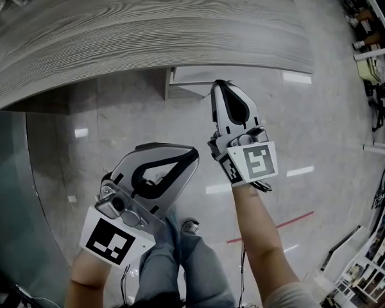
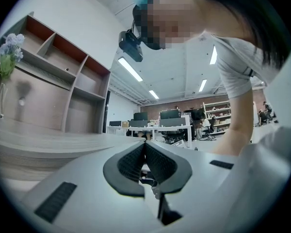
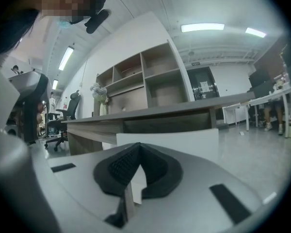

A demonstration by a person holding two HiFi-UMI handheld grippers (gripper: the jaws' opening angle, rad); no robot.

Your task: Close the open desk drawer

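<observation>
While drawer juts out under desk edge, right gripper points at its white front, jaws together, empty, likely serving as blunt pusher; contact unclear. Left gripper, jaws likewise together, empty, hangs well off desk, apparently spare.

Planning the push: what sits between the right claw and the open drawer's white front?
Nothing: in the right gripper view the shut right claw points straight at the drawer front, with no object between them.
</observation>
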